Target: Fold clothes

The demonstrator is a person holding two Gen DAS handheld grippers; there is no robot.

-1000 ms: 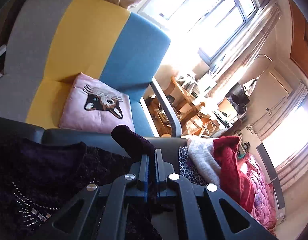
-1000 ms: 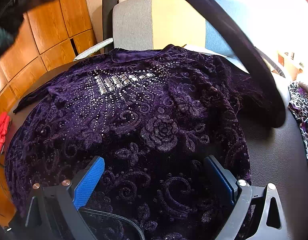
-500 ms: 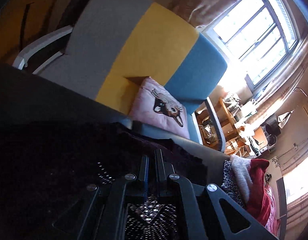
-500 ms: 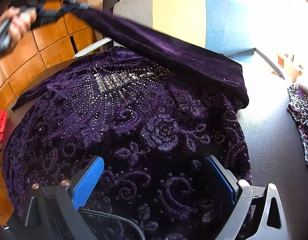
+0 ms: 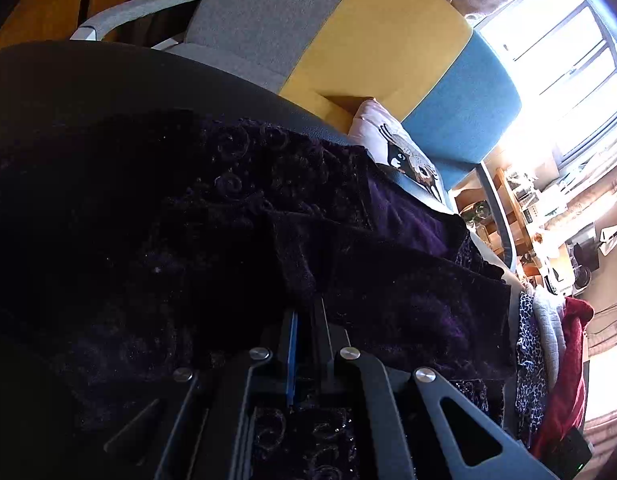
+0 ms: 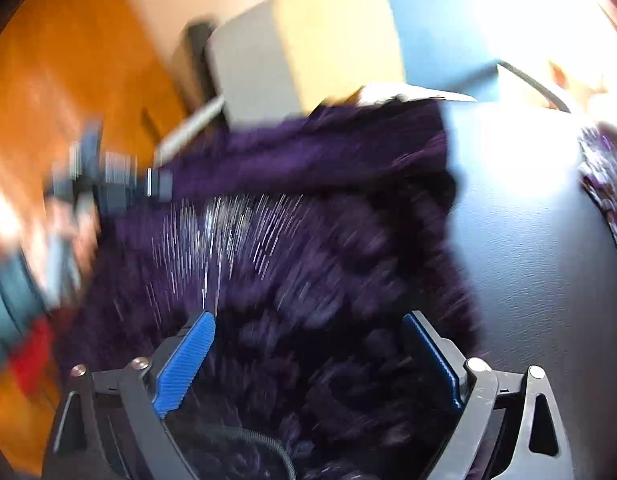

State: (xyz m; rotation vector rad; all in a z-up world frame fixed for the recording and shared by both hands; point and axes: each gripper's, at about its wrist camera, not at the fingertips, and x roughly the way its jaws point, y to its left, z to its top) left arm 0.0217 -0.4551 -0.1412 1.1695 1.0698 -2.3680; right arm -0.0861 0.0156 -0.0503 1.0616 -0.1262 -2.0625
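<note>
Velvet garment: the purple top [image 6: 292, 280] lies spread on the dark bench [image 6: 540, 264], rhinestone front facing up; its sleeve [image 6: 308, 156] now crosses the upper body of the top from the bench's right side toward the left.
Change, sleeve: one second ago the sleeve hung in an arc high over the bench; half a second ago it stretched taut above the top; it now sits low, laid over the chest panel.
Change, left gripper: the left gripper [image 5: 308, 312] has come down with the sleeve. Its jaws are closed on the sleeve cuff fabric; the left wrist view shows velvet pinched between them.
Change, right gripper: the right gripper [image 6: 308, 344] hovers over the lower hem area, jaws wide apart, nothing between them. Its view is motion-blurred where the two earlier views were sharp, so this gripper has started to move.
Task meaning: judged from the sleeve position, one sleeve fold inward is close to complete; the cuff is not yet released.
Other items: a heap of clothes [image 5: 548, 344] sits at the bench's right edge; a striped sofa [image 5: 372, 44] with a pink cushion [image 5: 400, 152] stands behind.
Not determinable: whether the opposite sleeve is folded.
</note>
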